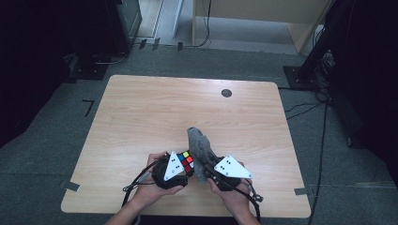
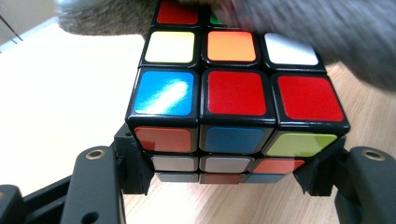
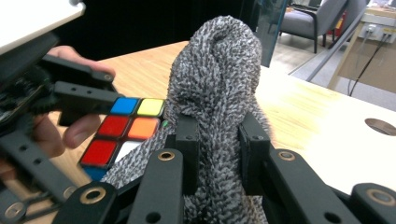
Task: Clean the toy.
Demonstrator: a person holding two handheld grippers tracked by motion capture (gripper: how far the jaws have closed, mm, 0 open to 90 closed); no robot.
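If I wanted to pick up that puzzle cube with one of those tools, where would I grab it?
Across two opposite flat faces, as the left hand-held gripper does now: its jaws press the side faces of the puzzle cube low down, coming in level from one side. The flat, parallel sides give the pads even contact, and the top stays free for the grey cloth held in the right hand-held gripper.

You hold two black grippers, the left gripper point(image 1: 177, 169) and the right gripper point(image 1: 219, 174). Each carries a white three-cornered plate point(image 1: 233, 168) marked with small black dots. Black cables point(image 1: 136, 182) trail from both toward you. The jaws are matt black links with brass-ringed holes point(image 3: 166, 155) at the joints. Your forearms are bare, without sleeves.
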